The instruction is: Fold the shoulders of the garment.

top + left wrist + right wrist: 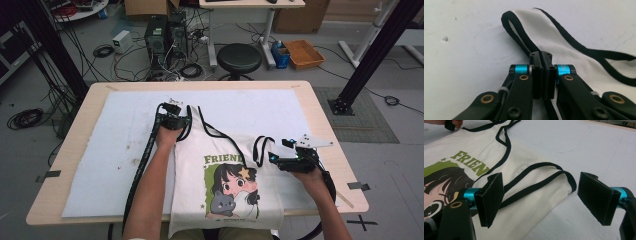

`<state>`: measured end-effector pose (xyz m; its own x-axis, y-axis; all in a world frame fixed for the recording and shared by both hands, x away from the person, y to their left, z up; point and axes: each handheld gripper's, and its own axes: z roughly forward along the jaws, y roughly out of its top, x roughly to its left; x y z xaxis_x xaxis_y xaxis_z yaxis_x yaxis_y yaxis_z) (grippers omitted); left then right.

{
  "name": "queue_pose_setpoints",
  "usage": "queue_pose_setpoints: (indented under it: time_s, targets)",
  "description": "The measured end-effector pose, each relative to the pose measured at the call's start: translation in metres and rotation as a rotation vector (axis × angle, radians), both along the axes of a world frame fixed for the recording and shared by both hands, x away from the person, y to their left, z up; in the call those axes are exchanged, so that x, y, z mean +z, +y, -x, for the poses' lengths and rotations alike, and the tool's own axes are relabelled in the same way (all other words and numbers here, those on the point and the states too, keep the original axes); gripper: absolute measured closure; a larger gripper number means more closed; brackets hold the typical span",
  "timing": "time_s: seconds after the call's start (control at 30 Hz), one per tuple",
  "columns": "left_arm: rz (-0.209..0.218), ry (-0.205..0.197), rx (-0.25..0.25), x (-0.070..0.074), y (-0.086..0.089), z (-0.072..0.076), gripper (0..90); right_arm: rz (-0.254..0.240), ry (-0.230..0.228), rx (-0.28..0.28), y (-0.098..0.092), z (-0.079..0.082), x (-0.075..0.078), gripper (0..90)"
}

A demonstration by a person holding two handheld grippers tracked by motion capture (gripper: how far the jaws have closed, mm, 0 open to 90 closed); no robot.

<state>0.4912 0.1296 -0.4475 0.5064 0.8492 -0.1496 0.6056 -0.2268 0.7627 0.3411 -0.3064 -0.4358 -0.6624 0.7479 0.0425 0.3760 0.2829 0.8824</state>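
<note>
Left tool (541, 56) pinches the black-trimmed strap (524, 42); right tool (540, 197) gapes over soft cotton.

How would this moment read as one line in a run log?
left hand-held gripper: shut on shoulder strap | right hand-held gripper: open around other strap | tank top: flat on table

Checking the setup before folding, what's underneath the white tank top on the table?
The tank top lies on a pale mat that covers most of the wooden table. The mat shows all around the garment; the part beneath the fabric is covered, so anything there cannot be seen.
</note>
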Motion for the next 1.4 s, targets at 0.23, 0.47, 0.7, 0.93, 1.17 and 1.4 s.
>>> queue_pose_setpoints:
  time_s: [0.23,0.47,0.7,0.93,1.17,1.4]
  targets:
    - [0.189,-0.081,-0.088,0.023,0.004,0.017,87.7,-0.013,-0.005,-0.005,-0.002,0.002,0.001,21.0]
    - [0.302,-0.153,-0.269,0.029,0.005,0.053,87.7,-0.013,-0.003,-0.002,0.000,0.005,0.002,21.0]
    - [0.280,-0.046,-0.438,0.004,0.016,0.086,86.0,-0.007,0.001,0.004,0.002,0.006,0.001,21.0]
    - [0.196,-0.113,-0.058,0.026,0.022,0.086,43.9,0.000,0.005,0.007,0.005,0.005,0.000,21.0]
    - [0.129,0.074,0.013,0.011,0.011,0.065,33.0,0.004,0.014,0.010,0.006,0.005,-0.001,21.0]
    - [0.165,-0.018,-0.144,0.018,0.004,0.073,83.8,0.006,0.014,0.005,0.003,0.005,-0.002,21.0]
